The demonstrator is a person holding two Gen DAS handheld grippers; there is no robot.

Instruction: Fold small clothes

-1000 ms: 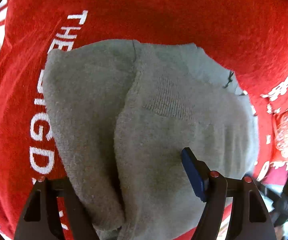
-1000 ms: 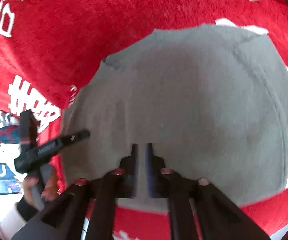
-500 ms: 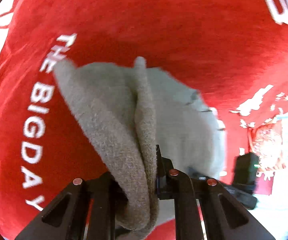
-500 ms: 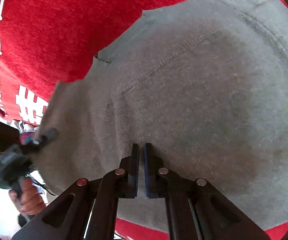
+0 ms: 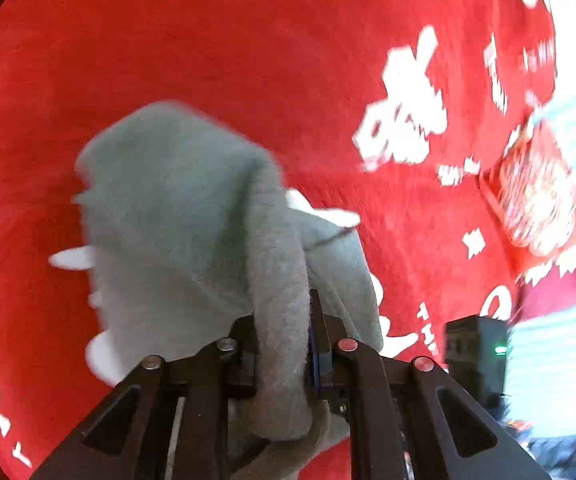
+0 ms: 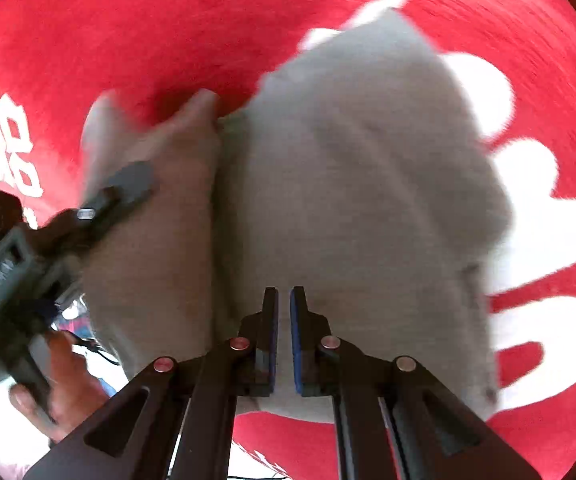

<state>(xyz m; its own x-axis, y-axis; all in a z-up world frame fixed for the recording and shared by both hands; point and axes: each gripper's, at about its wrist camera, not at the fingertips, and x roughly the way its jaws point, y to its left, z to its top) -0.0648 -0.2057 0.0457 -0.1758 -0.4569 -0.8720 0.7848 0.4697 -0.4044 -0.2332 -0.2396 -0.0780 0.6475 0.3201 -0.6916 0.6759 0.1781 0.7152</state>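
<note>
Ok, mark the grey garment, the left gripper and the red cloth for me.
grey garment (image 5: 176,216), left wrist view, broad hanging panel.
left gripper (image 5: 284,344), left wrist view, between the fingers, shut on the fold.
red cloth (image 5: 248,40), left wrist view, bare area.

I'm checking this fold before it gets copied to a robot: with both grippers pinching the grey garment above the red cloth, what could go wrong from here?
1. The left gripper grips a thick bunched ridge of the grey fleece garment, so layers may slip out unevenly.
2. The right gripper pinches only the garment's near edge; that thin hold could let go mid-lift.
3. The frames are motion-blurred, and the hanging fabric could land creased on the red printed cloth.
</note>
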